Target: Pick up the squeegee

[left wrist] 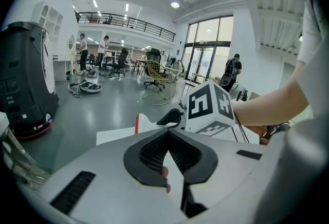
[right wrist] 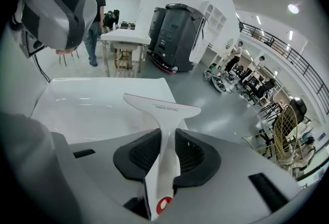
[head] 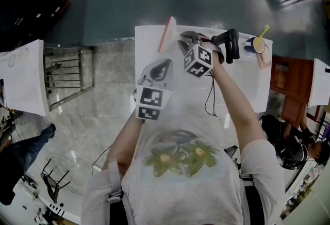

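The squeegee [head: 166,34] is white with a red strip along its blade and lies at the far left corner of the white table [head: 242,82]. My right gripper [head: 185,39] is at its handle. In the right gripper view the white handle [right wrist: 163,159] runs between the two black pads, which press on both its sides, and the blade [right wrist: 162,107] spreads out beyond my right gripper [right wrist: 165,134]. I cannot tell whether the blade touches the table. My left gripper [head: 159,71] hovers nearer the person, its jaws [left wrist: 168,135] closed tip to tip on nothing.
A black handled tool [head: 230,43] and a yellow-handled brush in a cup [head: 258,43] sit at the table's far right. A black cable [head: 209,96] trails over the tabletop. A metal rack [head: 67,71] stands to the left and a wooden cabinet [head: 286,90] to the right.
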